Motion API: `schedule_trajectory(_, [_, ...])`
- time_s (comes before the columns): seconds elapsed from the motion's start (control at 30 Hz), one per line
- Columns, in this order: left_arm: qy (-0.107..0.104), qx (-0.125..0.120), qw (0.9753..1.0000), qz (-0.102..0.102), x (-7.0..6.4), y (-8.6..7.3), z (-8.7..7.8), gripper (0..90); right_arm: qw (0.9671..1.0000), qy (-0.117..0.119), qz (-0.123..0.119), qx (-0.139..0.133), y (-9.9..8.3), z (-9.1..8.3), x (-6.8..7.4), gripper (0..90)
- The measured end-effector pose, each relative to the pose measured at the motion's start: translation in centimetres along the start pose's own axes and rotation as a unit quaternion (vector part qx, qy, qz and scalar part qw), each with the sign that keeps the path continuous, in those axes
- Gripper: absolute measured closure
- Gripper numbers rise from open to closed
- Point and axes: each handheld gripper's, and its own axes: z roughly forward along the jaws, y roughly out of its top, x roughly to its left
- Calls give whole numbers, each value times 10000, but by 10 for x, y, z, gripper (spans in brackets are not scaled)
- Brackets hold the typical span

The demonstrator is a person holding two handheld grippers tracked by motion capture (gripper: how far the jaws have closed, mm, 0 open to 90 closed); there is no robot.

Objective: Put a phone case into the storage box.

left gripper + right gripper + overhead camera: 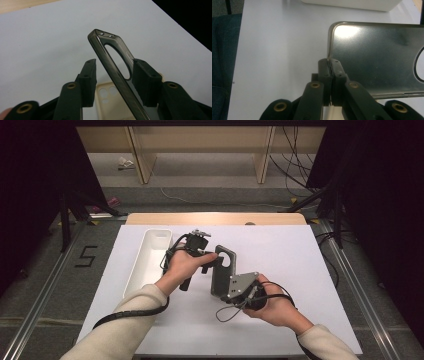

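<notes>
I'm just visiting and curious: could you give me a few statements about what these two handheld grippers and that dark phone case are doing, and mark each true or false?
1. The right gripper is clamped on the dark phone case. True.
2. The left gripper is shut tight on the case. False: its jaws stand apart around it.
3. A cream phone case lies on the table below. True.
4. The dark case sits inside the white tray. False: it is held up above the table.
</notes>
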Motion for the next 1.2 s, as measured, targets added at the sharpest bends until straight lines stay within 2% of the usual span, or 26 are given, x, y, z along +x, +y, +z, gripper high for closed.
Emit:
schedule_trajectory(0.07, [-3, 25, 10000, -13, 1, -1, 1, 606, 10000, 21, 0, 6, 0, 1, 1, 892])
schedule_trajectory(0.13, [-28, 27, 9999, -131, 2, -1, 0, 642, 10000, 32, -32, 30, 1, 2, 1, 892])
schedule_trajectory(0.5, [-180, -26, 9994, -296, -4, 0, -2, 714, 9998, 13, -131, 123, 3, 5, 5, 892])
schedule_trajectory(0.57, [-242, -45, 9989, -404, -4, 1, -2, 729, 9997, -4, -172, 164, 3, 7, 5, 893])
schedule_trajectory(0.67, [-299, -53, 9985, -450, -5, 1, -1, 745, 9996, -3, -214, 185, 3, 9, 5, 893])
schedule_trajectory(0.8, [-410, -124, 9978, -510, -10, 1, -1, 780, 9993, -60, -280, 255, 3, 12, 6, 893])
schedule_trajectory(0.83, [-426, -165, 9976, -520, -12, 1, -1, 790, 9993, -13, -212, 310, 3, 13, 8, 893])
schedule_trajectory(0.9, [-485, -235, 9971, -532, -15, 1, -2, 806, 9991, -37, -228, 349, 3, 14, 7, 892])
schedule_trajectory(1.1, [-541, -456, 9972, -260, -23, 1, -6, 816, 9990, -160, -217, 354, 0, 16, 4, 881])
schedule_trajectory(1.2, [-430, -628, 9971, 15, -24, 0, -7, 816, 9993, -190, -95, 309, -2, 17, 4, 805])
